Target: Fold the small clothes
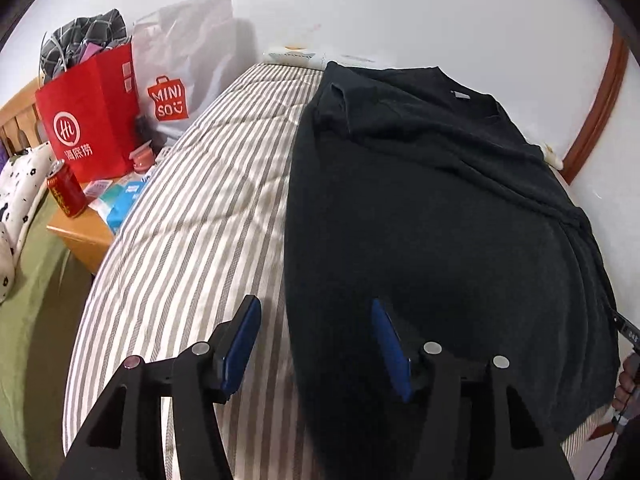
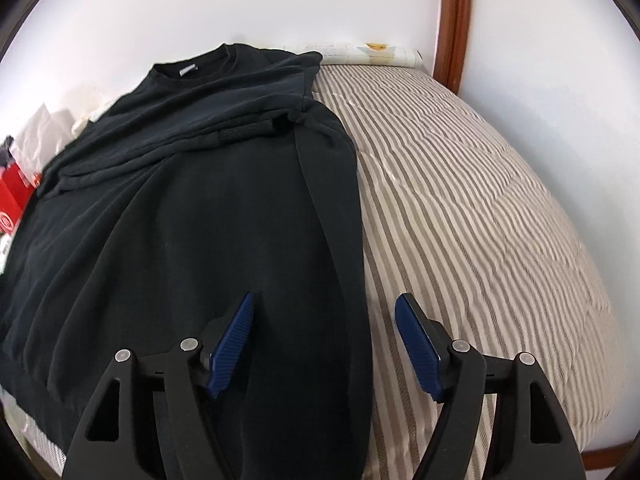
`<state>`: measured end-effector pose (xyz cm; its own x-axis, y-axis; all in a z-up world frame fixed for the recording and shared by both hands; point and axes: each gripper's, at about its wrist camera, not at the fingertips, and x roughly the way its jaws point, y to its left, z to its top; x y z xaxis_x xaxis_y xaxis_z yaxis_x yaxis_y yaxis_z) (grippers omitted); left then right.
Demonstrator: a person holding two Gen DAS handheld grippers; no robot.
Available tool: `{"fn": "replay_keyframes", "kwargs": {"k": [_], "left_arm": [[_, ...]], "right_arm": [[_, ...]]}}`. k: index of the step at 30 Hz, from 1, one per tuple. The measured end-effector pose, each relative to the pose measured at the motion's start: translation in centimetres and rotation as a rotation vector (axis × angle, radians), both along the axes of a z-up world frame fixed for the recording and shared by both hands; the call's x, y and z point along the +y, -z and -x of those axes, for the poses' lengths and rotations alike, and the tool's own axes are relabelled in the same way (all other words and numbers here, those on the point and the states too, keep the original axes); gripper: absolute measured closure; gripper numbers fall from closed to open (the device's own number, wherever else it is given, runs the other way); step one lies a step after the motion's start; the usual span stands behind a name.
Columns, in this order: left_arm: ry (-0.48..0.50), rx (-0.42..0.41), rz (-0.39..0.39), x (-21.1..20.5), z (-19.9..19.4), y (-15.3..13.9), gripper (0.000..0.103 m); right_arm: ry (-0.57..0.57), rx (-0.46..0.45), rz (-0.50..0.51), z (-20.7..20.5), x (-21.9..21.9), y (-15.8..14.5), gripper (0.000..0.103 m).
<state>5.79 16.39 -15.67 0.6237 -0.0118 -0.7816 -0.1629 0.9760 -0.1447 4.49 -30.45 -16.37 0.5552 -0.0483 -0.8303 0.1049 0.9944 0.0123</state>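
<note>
A black sweatshirt (image 1: 432, 208) lies flat on the striped mattress (image 1: 192, 216), collar towards the wall, with both sleeves folded in over its body. My left gripper (image 1: 314, 306) is open above the garment's left edge, one blue pad over the stripes and one over the black cloth, nothing between them. In the right wrist view the same sweatshirt (image 2: 192, 216) fills the left half. My right gripper (image 2: 326, 302) is open over its right folded edge, and nothing is pinched. The striped mattress (image 2: 480, 216) spreads to the right.
Left of the bed a wooden bedside table (image 1: 86, 236) carries a red paper bag (image 1: 92, 120), a white MINISO bag (image 1: 180, 72), a red can (image 1: 66, 194) and small packets. A spotted pillow (image 1: 20, 200) lies at the far left. A hand (image 1: 624, 384) shows at the right edge. Wall and brown door frame (image 2: 454, 20) stand behind.
</note>
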Motion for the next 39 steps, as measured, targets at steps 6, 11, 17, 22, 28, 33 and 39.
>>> {"fn": "replay_keyframes", "kwargs": {"k": [6,11,17,22,28,33,39], "left_arm": [[0.035,-0.014,-0.003,-1.4,1.3,0.3,0.048],[0.051,-0.025,-0.091,-3.5,2.2,0.7,0.052],[0.054,-0.02,-0.052,-3.6,2.7,0.4,0.094],[0.049,-0.061,-0.037,-3.3,3.9,-1.0,0.096],[0.077,-0.09,-0.025,-4.1,6.6,-2.5,0.096],[0.109,-0.122,-0.014,-4.7,8.4,-3.7,0.096],[0.118,-0.191,-0.038,-4.9,6.8,-6.4,0.096]], "right_arm": [[-0.05,-0.028,-0.008,1.3,0.7,0.0,0.045],[-0.041,-0.053,-0.008,1.7,1.8,0.1,0.049],[-0.092,-0.065,-0.045,2.1,2.4,-0.3,0.092],[-0.068,-0.115,-0.1,3.3,0.9,-1.8,0.094],[-0.101,-0.151,-0.079,5.5,0.2,-3.8,0.094],[-0.12,-0.184,-0.09,7.1,-0.5,-4.8,0.094],[-0.095,-0.249,-0.177,5.2,-1.2,-6.9,0.094]]}}
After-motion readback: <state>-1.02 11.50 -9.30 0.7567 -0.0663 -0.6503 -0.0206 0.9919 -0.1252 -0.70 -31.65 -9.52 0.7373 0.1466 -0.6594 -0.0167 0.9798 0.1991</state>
